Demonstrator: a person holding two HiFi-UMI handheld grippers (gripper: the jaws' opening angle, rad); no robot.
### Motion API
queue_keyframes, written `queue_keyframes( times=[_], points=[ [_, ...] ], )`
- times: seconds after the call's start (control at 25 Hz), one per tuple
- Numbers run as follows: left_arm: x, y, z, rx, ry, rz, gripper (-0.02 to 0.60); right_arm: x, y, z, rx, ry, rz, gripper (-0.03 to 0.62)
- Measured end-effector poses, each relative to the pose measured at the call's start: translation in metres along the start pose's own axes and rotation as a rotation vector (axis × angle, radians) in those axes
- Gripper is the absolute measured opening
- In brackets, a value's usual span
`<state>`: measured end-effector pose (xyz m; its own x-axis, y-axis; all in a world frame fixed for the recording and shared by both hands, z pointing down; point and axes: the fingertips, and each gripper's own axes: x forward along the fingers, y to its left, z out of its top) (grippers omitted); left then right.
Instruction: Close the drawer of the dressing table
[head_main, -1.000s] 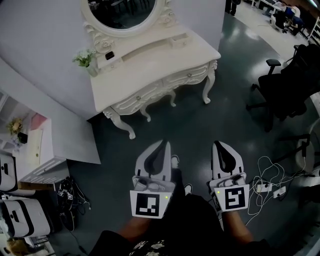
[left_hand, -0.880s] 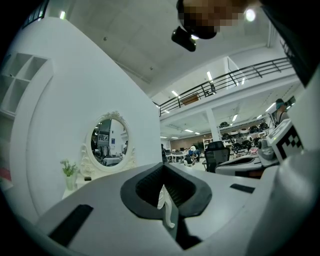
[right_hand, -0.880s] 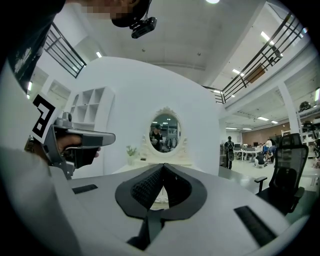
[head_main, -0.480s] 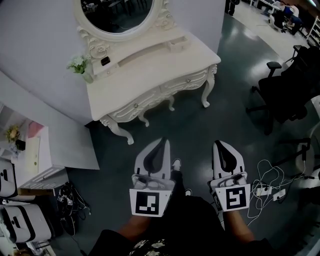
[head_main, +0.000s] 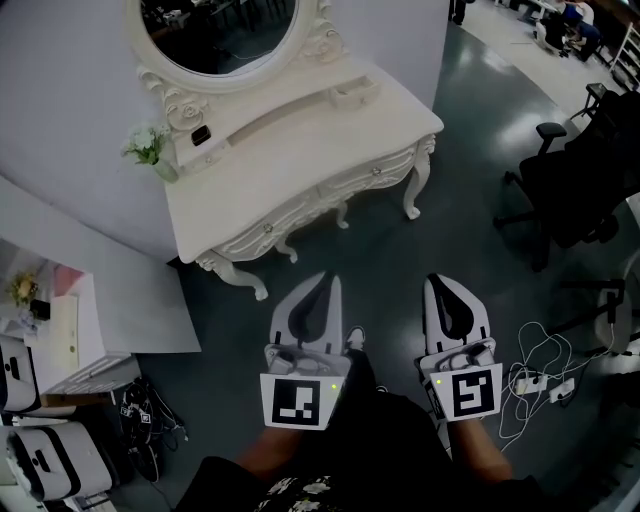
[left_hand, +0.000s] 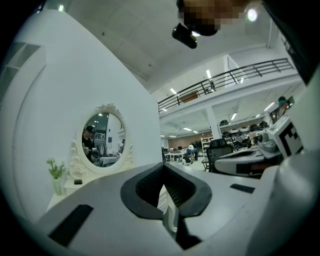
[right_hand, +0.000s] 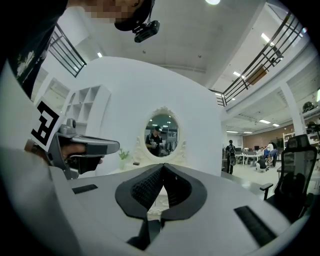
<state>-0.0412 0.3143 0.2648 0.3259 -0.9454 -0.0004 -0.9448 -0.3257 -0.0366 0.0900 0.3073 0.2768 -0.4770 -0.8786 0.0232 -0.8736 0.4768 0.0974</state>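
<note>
The cream dressing table (head_main: 290, 165) with its oval mirror (head_main: 215, 35) stands against the wall ahead. Its front drawers (head_main: 330, 190) carry small knobs. A small drawer (head_main: 355, 93) on the raised back shelf seems to stick out a little. My left gripper (head_main: 328, 282) and right gripper (head_main: 437, 282) are held side by side over the dark floor, well short of the table, both shut and empty. The left gripper (left_hand: 163, 169) points at the table's right end. Through the right gripper (right_hand: 162, 170) I see the mirror (right_hand: 162, 132) straight ahead.
A vase of flowers (head_main: 150, 150) stands at the tabletop's left end. A black office chair (head_main: 575, 185) is at the right. Cables and a power strip (head_main: 530, 378) lie on the floor by my right gripper. A low white cabinet (head_main: 70, 330) and cases (head_main: 50, 460) stand at the left.
The dressing table's front legs have drawn nearer to both grippers and the table has shifted left in the head view. Both grippers stayed shut, side by side.
</note>
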Motion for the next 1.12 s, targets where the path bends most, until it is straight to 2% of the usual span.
queue_keyframes(
  times=[0.16,0.56,0.84,1.12],
  points=[
    [0.022,0.003,0.008,0.005,-0.023,-0.020,0.000,0.016,-0.011,0.001,-0.001,0.004,-0.009,-0.002],
    [0.063,0.031,0.011,-0.008,-0.007,-0.050,0.000,0.064,-0.021,0.003,0.010,0.040,-0.034,-0.002],
    [0.094,0.052,0.012,-0.011,-0.001,-0.084,0.000,0.098,-0.027,0.004,0.029,0.034,-0.060,-0.002],
    [0.118,0.069,0.008,-0.013,-0.016,-0.109,0.000,0.123,-0.032,0.008,0.054,-0.018,-0.075,-0.002]
  ],
)
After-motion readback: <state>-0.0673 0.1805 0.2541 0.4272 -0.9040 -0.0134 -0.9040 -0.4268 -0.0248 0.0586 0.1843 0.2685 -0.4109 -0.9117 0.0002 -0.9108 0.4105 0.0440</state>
